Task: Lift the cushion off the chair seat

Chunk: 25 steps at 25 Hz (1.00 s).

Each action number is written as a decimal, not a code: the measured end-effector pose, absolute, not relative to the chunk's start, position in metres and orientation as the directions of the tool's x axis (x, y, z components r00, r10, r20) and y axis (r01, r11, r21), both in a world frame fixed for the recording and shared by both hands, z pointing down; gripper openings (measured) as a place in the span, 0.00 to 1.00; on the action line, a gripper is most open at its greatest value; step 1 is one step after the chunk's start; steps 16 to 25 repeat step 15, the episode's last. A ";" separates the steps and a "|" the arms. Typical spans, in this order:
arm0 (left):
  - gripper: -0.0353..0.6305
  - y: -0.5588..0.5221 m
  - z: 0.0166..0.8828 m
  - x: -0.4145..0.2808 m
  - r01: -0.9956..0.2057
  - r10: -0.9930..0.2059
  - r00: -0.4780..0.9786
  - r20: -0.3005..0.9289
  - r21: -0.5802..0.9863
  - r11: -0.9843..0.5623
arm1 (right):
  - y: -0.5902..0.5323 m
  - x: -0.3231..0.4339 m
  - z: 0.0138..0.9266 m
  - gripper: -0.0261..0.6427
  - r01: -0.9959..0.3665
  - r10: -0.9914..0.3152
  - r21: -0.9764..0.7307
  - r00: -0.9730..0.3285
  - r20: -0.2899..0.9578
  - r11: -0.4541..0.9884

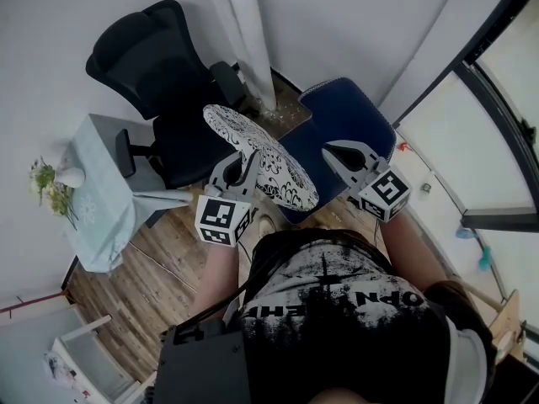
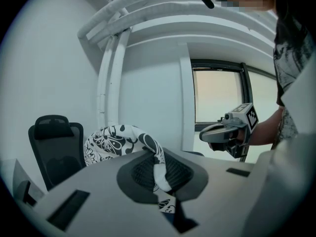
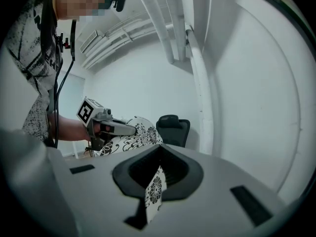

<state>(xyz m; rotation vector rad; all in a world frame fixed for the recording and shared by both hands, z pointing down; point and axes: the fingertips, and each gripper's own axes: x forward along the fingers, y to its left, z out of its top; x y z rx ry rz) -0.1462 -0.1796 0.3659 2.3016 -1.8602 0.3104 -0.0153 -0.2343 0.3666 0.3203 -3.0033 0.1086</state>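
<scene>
The black-and-white patterned cushion [image 1: 265, 160] hangs in the air between the black office chair [image 1: 156, 66] and the blue chair seat [image 1: 354, 120]. My left gripper [image 1: 244, 165] is shut on its near edge. In the left gripper view the fabric [image 2: 159, 169] is pinched between the jaws and the cushion [image 2: 111, 139] bulges beyond them. My right gripper [image 1: 330, 150] is over the blue seat, beside the cushion's right rim. In the right gripper view a flap of the same patterned fabric [image 3: 155, 191] is clamped between its jaws. Where that flap joins the cushion [image 3: 138, 135] is hidden.
A small table with a pale cloth [image 1: 101, 204] and flowers [image 1: 46, 183] stands left of the black chair. A white pipe [image 1: 248, 40] runs up the wall corner behind the chairs. Windows [image 1: 514, 124] line the right side. The floor [image 1: 152, 276] is wood.
</scene>
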 end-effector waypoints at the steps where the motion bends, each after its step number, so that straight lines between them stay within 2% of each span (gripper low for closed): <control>1: 0.09 -0.180 0.366 -0.146 -0.977 -0.943 0.204 0.264 -0.001 -0.212 | -0.234 -0.016 0.367 0.06 -0.215 -0.206 -0.059 -0.970 0.127 0.975; 25: 0.09 -0.182 0.375 -0.139 -0.974 -0.934 0.216 0.286 -0.004 -0.226 | -0.234 -0.013 0.372 0.06 -0.222 -0.213 -0.060 -0.968 0.133 0.973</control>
